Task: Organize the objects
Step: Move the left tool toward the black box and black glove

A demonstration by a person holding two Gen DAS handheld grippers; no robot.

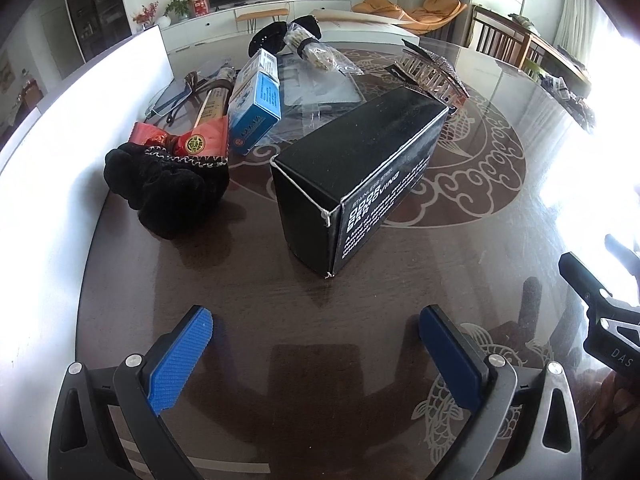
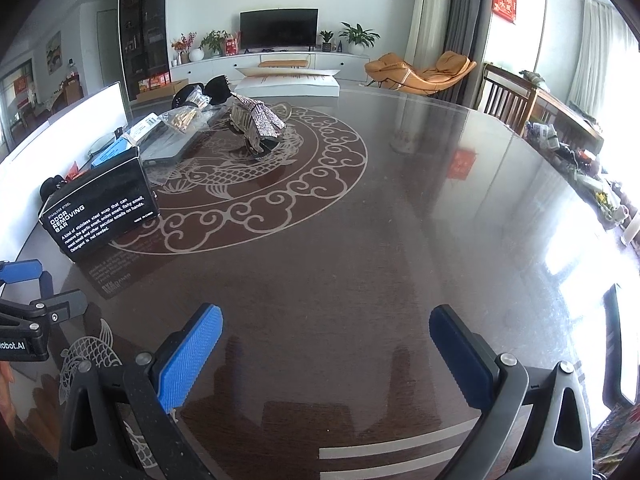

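Left gripper (image 1: 316,330), right gripper (image 2: 326,328): fingers spread, empty. Black box (image 1: 360,172) on glossy table (image 1: 240,280): may skid if nudged off-centre.

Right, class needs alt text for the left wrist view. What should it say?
The open left gripper hovers empty over a dark patterned table, facing a black box. Beyond lie a black cloth pouch and a blue box.
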